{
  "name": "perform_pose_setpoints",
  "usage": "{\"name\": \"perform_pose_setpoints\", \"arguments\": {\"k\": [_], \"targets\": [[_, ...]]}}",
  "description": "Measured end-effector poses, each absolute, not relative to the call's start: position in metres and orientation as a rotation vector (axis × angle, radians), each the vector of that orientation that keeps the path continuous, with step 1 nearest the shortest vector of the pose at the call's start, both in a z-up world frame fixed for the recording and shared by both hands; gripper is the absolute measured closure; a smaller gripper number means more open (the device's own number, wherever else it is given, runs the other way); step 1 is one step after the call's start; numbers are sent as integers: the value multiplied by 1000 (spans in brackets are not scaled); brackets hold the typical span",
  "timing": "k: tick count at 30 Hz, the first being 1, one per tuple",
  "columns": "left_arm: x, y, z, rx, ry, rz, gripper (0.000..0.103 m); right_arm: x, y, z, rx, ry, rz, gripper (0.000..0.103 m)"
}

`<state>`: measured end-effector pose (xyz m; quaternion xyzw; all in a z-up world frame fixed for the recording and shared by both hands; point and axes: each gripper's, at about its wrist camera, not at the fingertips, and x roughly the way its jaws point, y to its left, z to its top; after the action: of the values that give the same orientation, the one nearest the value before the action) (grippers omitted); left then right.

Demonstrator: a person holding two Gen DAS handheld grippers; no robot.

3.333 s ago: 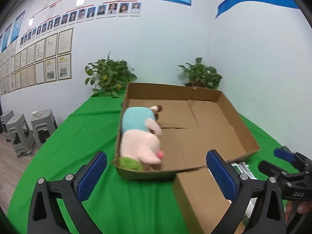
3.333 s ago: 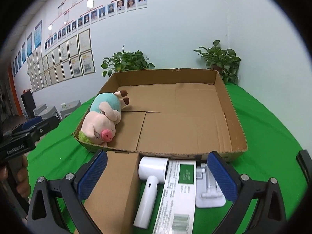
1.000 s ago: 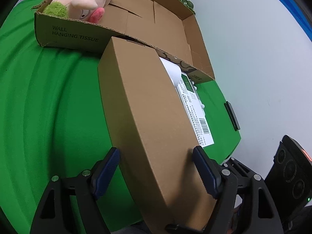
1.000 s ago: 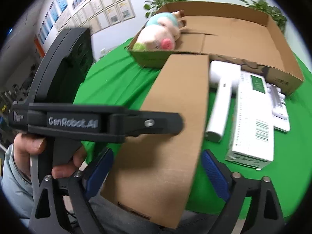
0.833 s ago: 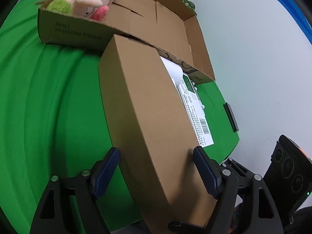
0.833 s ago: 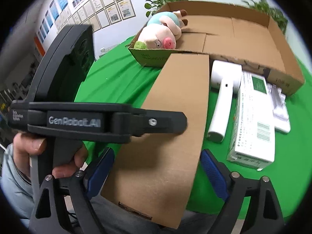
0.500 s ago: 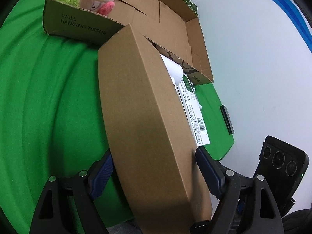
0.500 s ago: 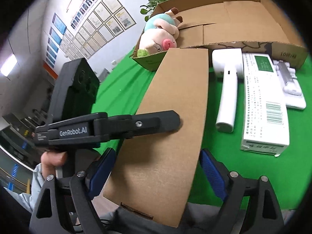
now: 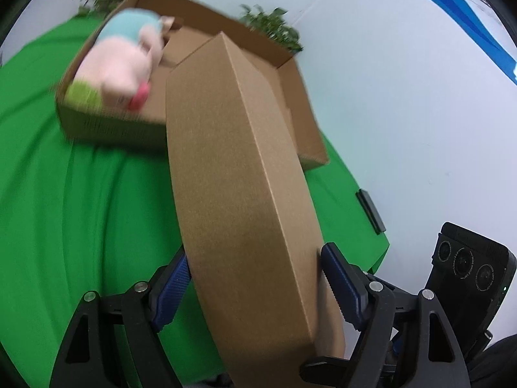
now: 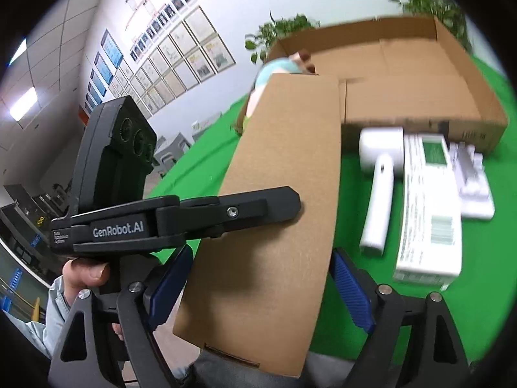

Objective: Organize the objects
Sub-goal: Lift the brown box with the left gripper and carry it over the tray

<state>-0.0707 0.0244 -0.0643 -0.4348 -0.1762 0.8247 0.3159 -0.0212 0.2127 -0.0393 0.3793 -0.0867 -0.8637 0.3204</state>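
Note:
A long flat brown carton [image 9: 239, 174] is held at its near end by both grippers, tilted up off the green table. My left gripper [image 9: 255, 278] is shut on its faces; it also shows in the right wrist view [image 10: 226, 213]. My right gripper [image 10: 261, 278] is shut on the carton's [image 10: 284, 194] two long edges. Behind stands the open cardboard tray [image 10: 468, 64] with a pink plush pig [image 9: 119, 64] at its left end. The carton's far end reaches over the tray's front wall.
On the green cloth right of the carton lie a white handheld device [image 10: 378, 190], a white and green printed box [image 10: 429, 203] and a white plastic holder [image 10: 471, 177]. A small black object [image 9: 371, 207] lies near the table's right edge. Potted plants stand behind the tray.
Both grippers have lifted the carton: its far end has risen from the cloth to over the tray's front wall. Both views have swung upward toward the tray.

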Motion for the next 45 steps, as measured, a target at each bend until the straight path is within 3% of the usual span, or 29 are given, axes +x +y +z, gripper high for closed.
{"name": "perform_pose_setpoints", "arguments": {"k": [16, 26, 33, 45], "targets": [[-163, 54, 62, -843, -270, 2235, 27, -95, 215, 58, 686, -173, -2473, 20], [-242, 56, 91, -863, -278, 2249, 27, -156, 216, 67, 706, -193, -2453, 20], [-274, 55, 68, -947, -280, 2262, 27, -189, 212, 48, 781, -208, -2414, 21], [-340, 55, -17, -1133, -276, 2281, 27, -231, 204, -6, 923, -279, -2353, 22]]}}
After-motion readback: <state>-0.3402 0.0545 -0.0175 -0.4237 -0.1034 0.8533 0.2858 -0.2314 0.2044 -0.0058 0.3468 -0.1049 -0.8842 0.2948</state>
